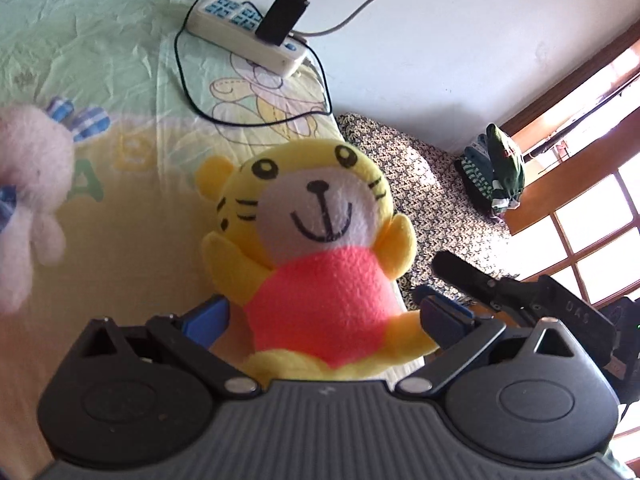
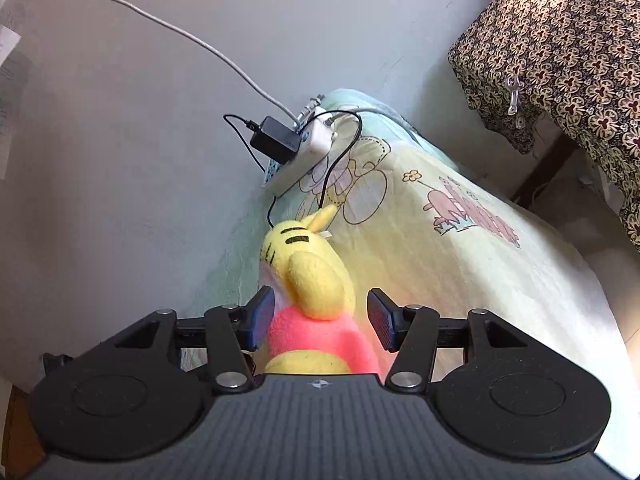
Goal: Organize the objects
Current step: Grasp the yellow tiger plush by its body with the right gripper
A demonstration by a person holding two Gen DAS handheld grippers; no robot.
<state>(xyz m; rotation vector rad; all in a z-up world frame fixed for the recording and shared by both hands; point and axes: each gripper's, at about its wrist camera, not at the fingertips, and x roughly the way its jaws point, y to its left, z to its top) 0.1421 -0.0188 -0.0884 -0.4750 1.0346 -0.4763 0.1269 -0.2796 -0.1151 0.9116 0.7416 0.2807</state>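
Observation:
A yellow tiger plush (image 1: 316, 236) with a pink shirt stands between the jaws of my left gripper (image 1: 324, 316), facing the camera. The blue pads (image 1: 208, 316) sit beside its body at both sides; the jaws look wide, touching its lower arms. In the right wrist view the same plush (image 2: 316, 292) shows from the side between the jaws of my right gripper (image 2: 322, 320). The left pad (image 2: 262, 316) touches its pink body, the right pad stands apart. A white plush (image 1: 32, 184) with blue checked ears lies at the far left on the bed.
A bed sheet (image 1: 120, 208) with cartoon prints covers the bed. A white power strip (image 1: 248, 36) with a black adapter and cables lies by the wall. A patterned cloth (image 1: 404, 176) drapes furniture to the right, clothes (image 1: 496, 168) beyond it. The other gripper (image 1: 520, 292) shows at right.

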